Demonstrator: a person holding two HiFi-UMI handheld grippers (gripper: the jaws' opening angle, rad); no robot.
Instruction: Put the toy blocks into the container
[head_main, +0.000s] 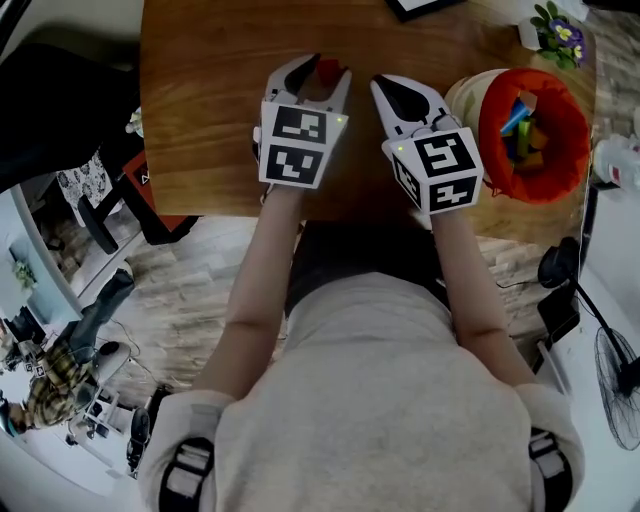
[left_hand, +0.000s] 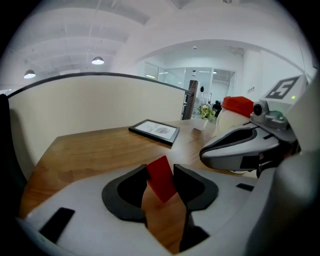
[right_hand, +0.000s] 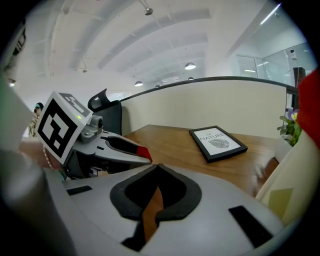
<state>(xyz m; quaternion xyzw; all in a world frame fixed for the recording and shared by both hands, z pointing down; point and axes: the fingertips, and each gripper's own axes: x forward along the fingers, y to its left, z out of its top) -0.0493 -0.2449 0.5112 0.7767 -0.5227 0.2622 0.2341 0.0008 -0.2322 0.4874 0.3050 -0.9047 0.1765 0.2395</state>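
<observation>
Head view: the left hand-held gripper pinches a small red toy block over the brown wooden bench, well apart from the round orange-red fabric container. The right hand-held gripper lies between block and container.

Left gripper view: the block sits tilted near the jaw tips, so I would carry it steadily and clear the container's rim before releasing.

Right gripper view: the jaws are pressed together and empty, and this gripper should move clear of the container.

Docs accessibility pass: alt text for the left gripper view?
Left claw grips a red block over a wooden table. The right claw hangs closed at right; a framed picture lies on the table beyond.
</observation>
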